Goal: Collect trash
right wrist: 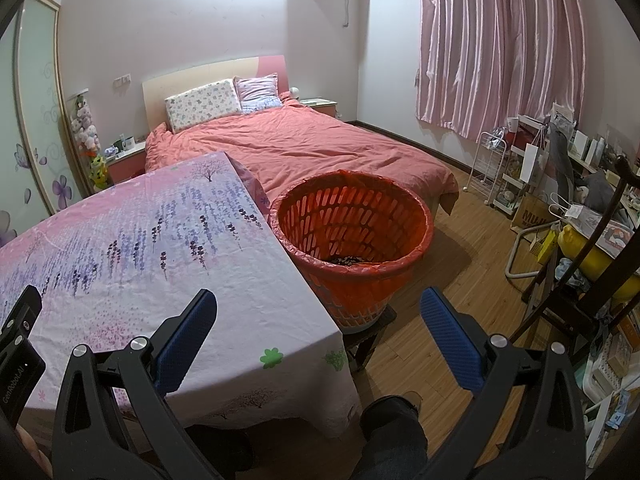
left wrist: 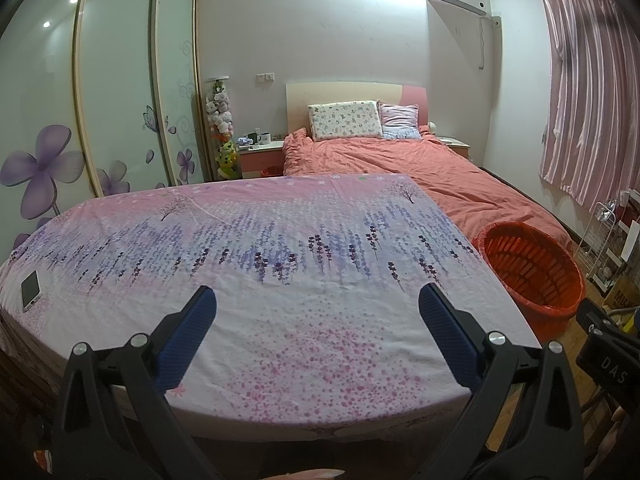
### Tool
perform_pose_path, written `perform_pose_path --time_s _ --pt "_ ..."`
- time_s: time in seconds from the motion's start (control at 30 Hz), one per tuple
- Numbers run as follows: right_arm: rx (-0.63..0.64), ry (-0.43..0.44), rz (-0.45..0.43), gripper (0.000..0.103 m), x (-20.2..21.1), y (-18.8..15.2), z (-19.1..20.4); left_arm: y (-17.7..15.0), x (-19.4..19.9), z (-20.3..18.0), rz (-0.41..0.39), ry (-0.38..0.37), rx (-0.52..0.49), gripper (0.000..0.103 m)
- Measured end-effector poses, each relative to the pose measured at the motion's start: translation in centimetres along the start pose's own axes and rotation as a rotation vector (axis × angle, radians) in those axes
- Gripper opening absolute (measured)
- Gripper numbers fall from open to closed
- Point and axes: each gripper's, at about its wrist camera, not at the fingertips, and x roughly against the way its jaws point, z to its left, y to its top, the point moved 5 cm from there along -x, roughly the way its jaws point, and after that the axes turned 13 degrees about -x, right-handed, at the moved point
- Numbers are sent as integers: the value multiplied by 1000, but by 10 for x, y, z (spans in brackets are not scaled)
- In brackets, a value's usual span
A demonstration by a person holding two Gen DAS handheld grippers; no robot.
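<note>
A red slatted waste basket (right wrist: 352, 236) lined with a red bag stands on a low dark stool beside the table's right edge; dark scraps lie at its bottom. It shows in the left wrist view too, as the red basket (left wrist: 532, 268) at right. My left gripper (left wrist: 318, 300) hangs open over the near part of the table (left wrist: 280, 248), which wears a pink and lavender flowered cloth. My right gripper (right wrist: 320, 304) is open above the table's near right corner and the basket's near side. Neither holds anything. No loose trash shows on the cloth.
A phone (left wrist: 30, 289) lies at the table's far left edge. Behind the table is a bed (right wrist: 304, 148) with a salmon cover. A cluttered rack and bags (right wrist: 532, 184) line the right wall. A person's dark trouser leg (right wrist: 394, 432) stands on the wooden floor.
</note>
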Motion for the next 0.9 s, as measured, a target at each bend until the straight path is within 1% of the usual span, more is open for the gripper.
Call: perform_pose_path --time_s 0.9 --pt "4 1 4 101 -2 -1 -1 -1 -1 -2 5 -4 1 99"
